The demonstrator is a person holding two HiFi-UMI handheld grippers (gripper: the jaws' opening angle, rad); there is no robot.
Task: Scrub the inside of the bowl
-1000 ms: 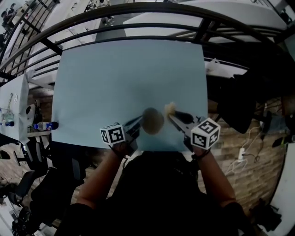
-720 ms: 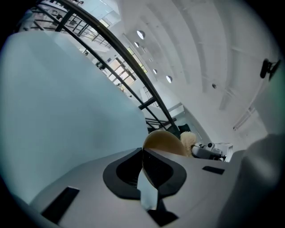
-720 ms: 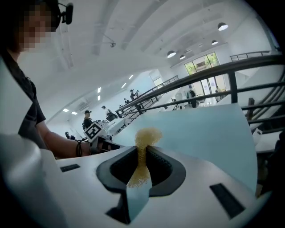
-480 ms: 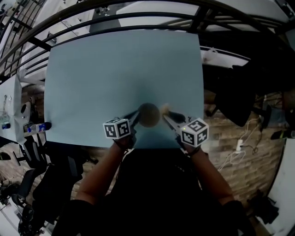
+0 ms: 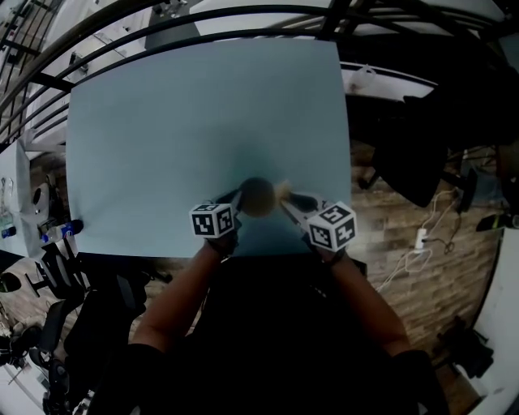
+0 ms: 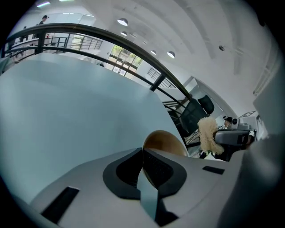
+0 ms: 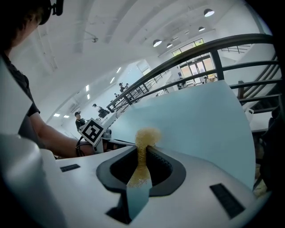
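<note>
A small brown bowl (image 5: 257,197) is near the front edge of the pale blue table (image 5: 178,121). My left gripper (image 5: 237,199) is shut on its left rim; in the left gripper view the rim (image 6: 162,143) runs between the jaws. My right gripper (image 5: 290,199) is shut on a beige scrub sponge (image 5: 283,192), which hovers at the bowl's right edge. In the right gripper view the sponge (image 7: 145,137) sticks out past the jaws, pinched flat between them. The left gripper view shows the sponge (image 6: 206,133) just right of the bowl, outside it. Whether the sponge touches the rim is unclear.
The table's front edge (image 5: 203,253) lies right under both grippers. A black railing (image 5: 203,20) curves behind the table. Office chairs (image 5: 49,357) stand to the lower left, and water bottles (image 5: 58,229) sit off the table's left side.
Both grippers have drawn slightly closer together, bringing the sponge nearer the bowl's right rim. The head view has shifted, so the table sits lower left in frame.
</note>
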